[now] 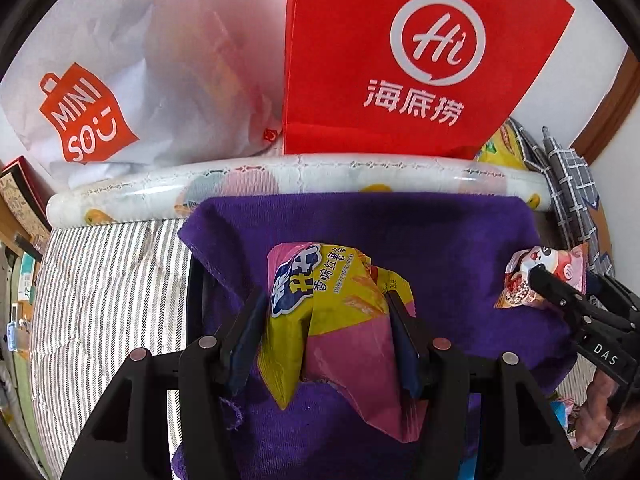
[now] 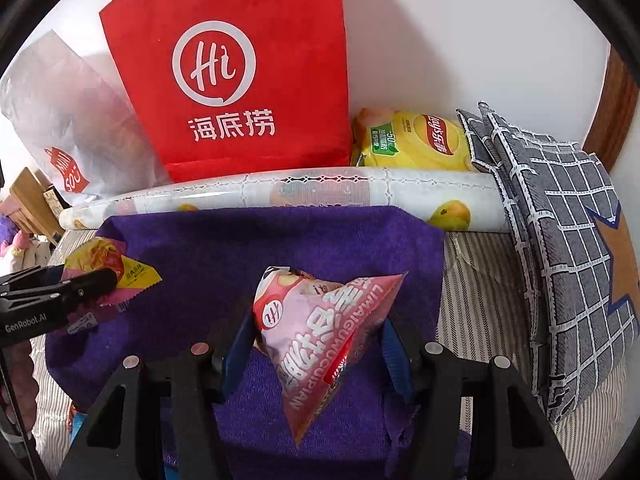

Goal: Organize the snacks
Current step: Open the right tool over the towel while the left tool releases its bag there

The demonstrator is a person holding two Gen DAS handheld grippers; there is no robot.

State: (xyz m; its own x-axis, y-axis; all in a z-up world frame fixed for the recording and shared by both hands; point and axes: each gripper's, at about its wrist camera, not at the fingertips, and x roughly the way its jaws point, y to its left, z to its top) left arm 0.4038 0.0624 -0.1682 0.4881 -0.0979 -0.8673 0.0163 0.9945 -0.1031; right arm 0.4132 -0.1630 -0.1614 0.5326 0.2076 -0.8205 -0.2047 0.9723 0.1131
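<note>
Crinkled foil and soft cloth fill both wrist views. At far left leans a white Miniso bag (image 1: pixel 120 92), thin and wrinkled, its contents only a faint blur through the plastic. Beside it stands a stiff red paper bag (image 1: pixel 400 60) with a white "Hi" logo, its top cut off by the frame. A glossy patterned roll (image 1: pixel 280 180) printed with fruit lies in front of both bags, across the striped bedding (image 1: pixel 100 300). A plush purple towel (image 1: pixel 420 232) is spread below the roll.

The left gripper (image 1: pixel 326 320) has its fingers clenched on a sweet potato sticks packet (image 1: pixel 320 312) — a puffy yellow-and-pink foil pouch, creased where the blue pads pinch its sides, held over the towel; whether it touches the cloth cannot be told. The right gripper (image 2: pixel 316 334) grasps a pink snack packet (image 2: pixel 320 328), a pillow-shaped pouch tilted on one corner above the towel, its lettering partly hidden by folds.

Further right, a yellow Lay's chip bag (image 2: pixel 416 140) lies behind the roll, partly hidden by the red bag — and a grey checked cushion (image 2: pixel 560 240) leans at the far right edge, its lower end out of frame.
</note>
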